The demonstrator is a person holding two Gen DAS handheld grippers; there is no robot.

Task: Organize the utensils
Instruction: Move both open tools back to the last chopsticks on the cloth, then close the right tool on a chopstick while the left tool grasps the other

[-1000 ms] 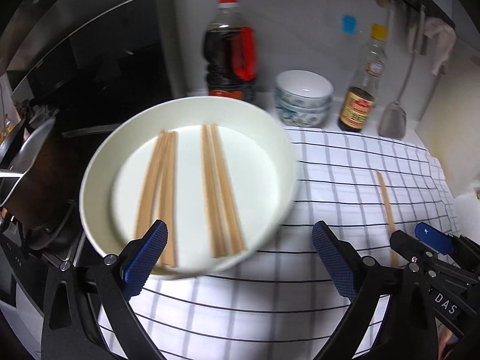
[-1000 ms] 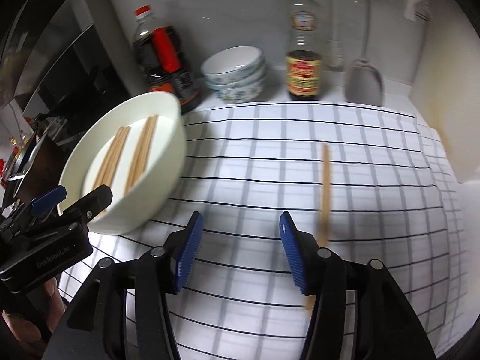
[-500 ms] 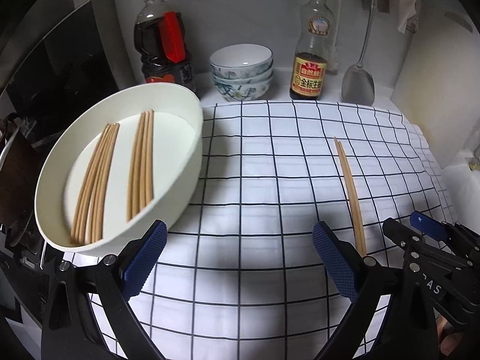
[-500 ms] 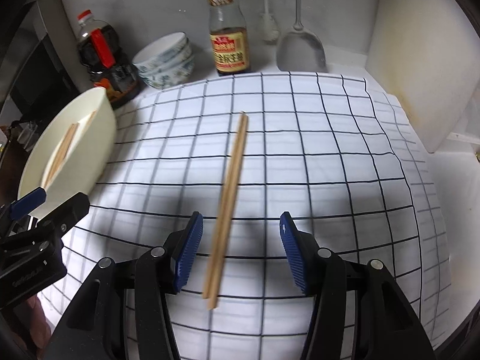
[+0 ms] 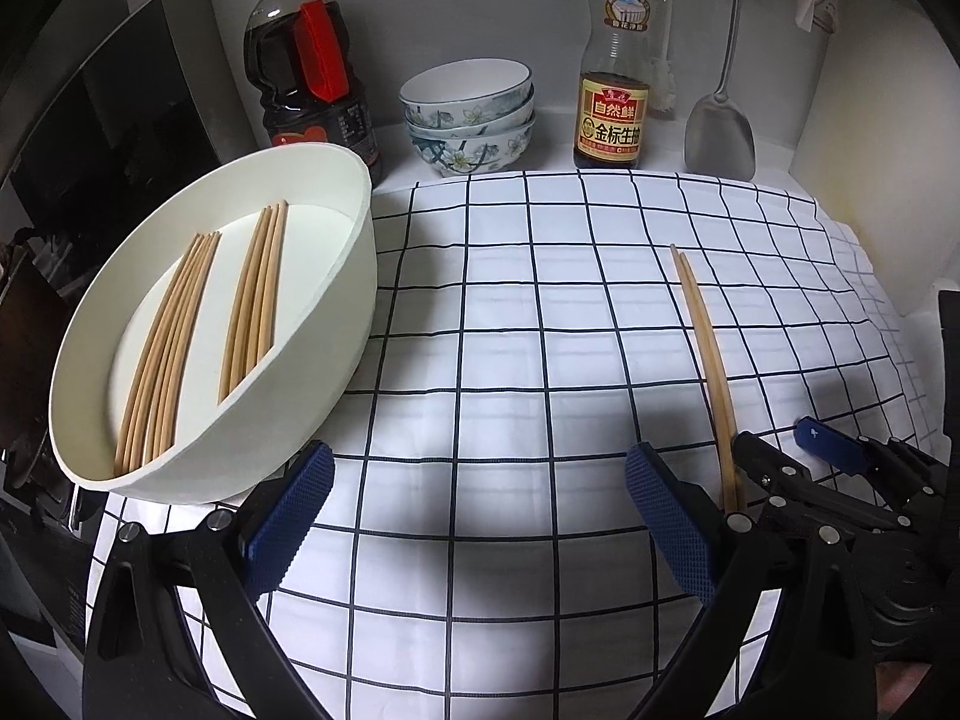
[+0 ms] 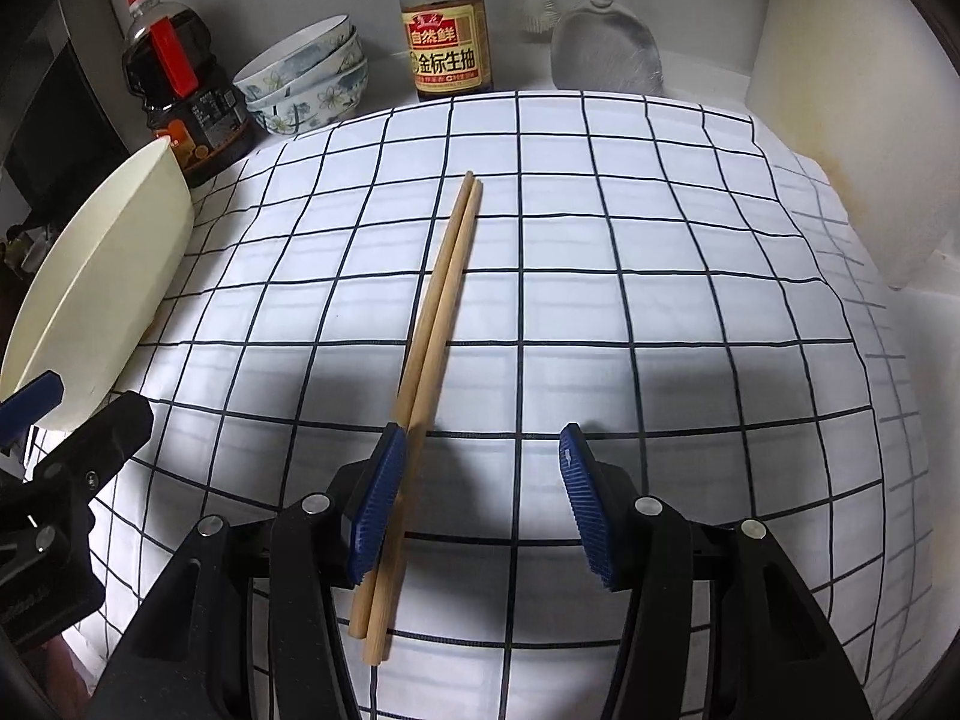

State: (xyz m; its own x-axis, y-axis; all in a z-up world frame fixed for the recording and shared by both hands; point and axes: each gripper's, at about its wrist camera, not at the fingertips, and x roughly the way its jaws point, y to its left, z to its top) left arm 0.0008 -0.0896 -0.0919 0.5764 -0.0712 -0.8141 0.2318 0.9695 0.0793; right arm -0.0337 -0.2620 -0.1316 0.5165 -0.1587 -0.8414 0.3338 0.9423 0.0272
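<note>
Lying on the checked cloth (image 6: 600, 300), two chopsticks (image 6: 432, 324) rest between the spread right tongs (image 6: 474, 498); left tongs (image 5: 480, 516) gape empty.

Black claw (image 6: 474, 504), ribbed blue pads (image 6: 378, 504).

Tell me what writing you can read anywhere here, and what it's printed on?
"金标生抽": front label of the soy sauce bottle, large characters.
"自然鲜": red band above it on the same label.
Small print on that label and the neck sticker: too small to read.
Label of the dark bottle with the red handle: too blurred to read.
Left gripper, right gripper: no readable lettering.
</note>
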